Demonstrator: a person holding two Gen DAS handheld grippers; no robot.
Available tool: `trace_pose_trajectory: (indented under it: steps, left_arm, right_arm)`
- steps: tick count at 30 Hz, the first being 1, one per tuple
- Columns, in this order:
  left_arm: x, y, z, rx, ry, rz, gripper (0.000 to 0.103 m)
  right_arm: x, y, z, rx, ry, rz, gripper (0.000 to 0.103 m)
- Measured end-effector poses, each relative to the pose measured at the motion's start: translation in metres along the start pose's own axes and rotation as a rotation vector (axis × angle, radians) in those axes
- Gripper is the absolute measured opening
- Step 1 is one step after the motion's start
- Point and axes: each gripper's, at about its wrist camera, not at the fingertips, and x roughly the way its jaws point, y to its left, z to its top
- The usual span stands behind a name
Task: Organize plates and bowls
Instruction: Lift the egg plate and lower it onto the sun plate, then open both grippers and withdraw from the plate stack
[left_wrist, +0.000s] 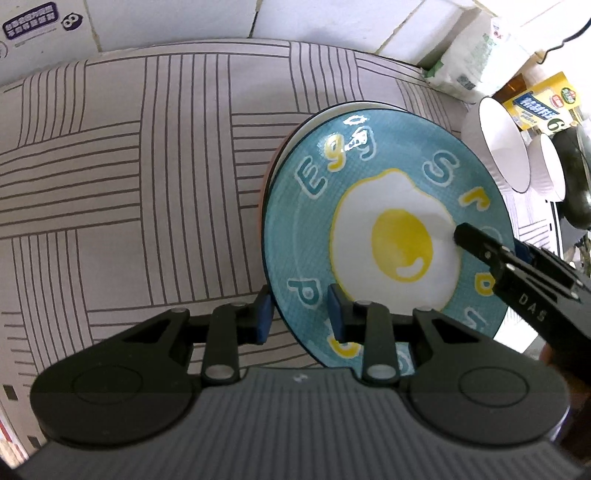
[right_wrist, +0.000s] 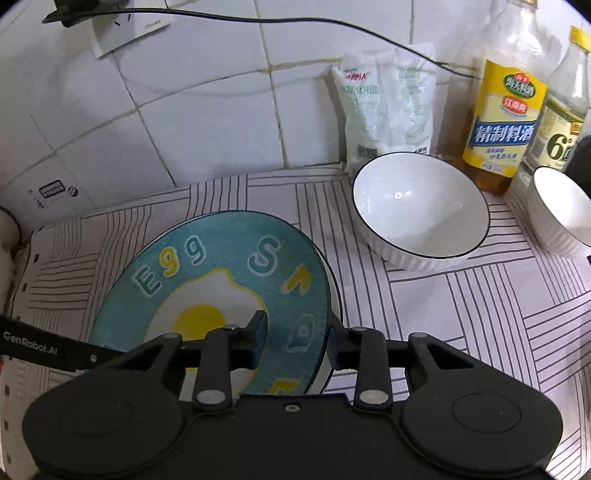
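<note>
A teal plate (left_wrist: 369, 177) (right_wrist: 229, 258) with a fried-egg picture lies on top of a stack of plates; a white plate rim (right_wrist: 334, 291) shows beneath it. My left gripper (left_wrist: 300, 314) is shut on the teal plate's near rim, one blue pad under the edge and one on the face. My right gripper (right_wrist: 297, 339) (left_wrist: 491, 243) straddles the opposite rim, its pads standing apart from the plate, open. Two white ribbed bowls with dark rims (right_wrist: 421, 218) (right_wrist: 561, 210) stand upright on the striped cloth to the right, and also show as bowls (left_wrist: 498, 147) in the left wrist view.
A striped cloth (left_wrist: 129, 184) covers the counter. At the back wall stand a salt bag (right_wrist: 388, 99) and two bottles (right_wrist: 502, 110) (right_wrist: 565, 122). A dark pan (left_wrist: 576, 177) sits at the far right. A cable (right_wrist: 258, 18) runs along the tiles.
</note>
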Motion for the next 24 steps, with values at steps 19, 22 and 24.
trace_pose_trajectory:
  steps: [19,22,24]
  left_arm:
    - [-0.027,-0.036,-0.028,0.156,-0.026,0.091,0.023]
    - [-0.035,-0.046,-0.035,0.193,-0.017,0.114,0.023]
    - [-0.043,-0.05,-0.039,0.2,-0.015,0.127,0.023]
  right_arm:
    - [-0.037,0.009,-0.027,0.001,-0.049,-0.049,0.04]
    - [-0.057,0.007,-0.028,-0.011,-0.068,-0.046,0.04]
    - [-0.073,0.005,-0.026,-0.034,-0.074,-0.035,0.04]
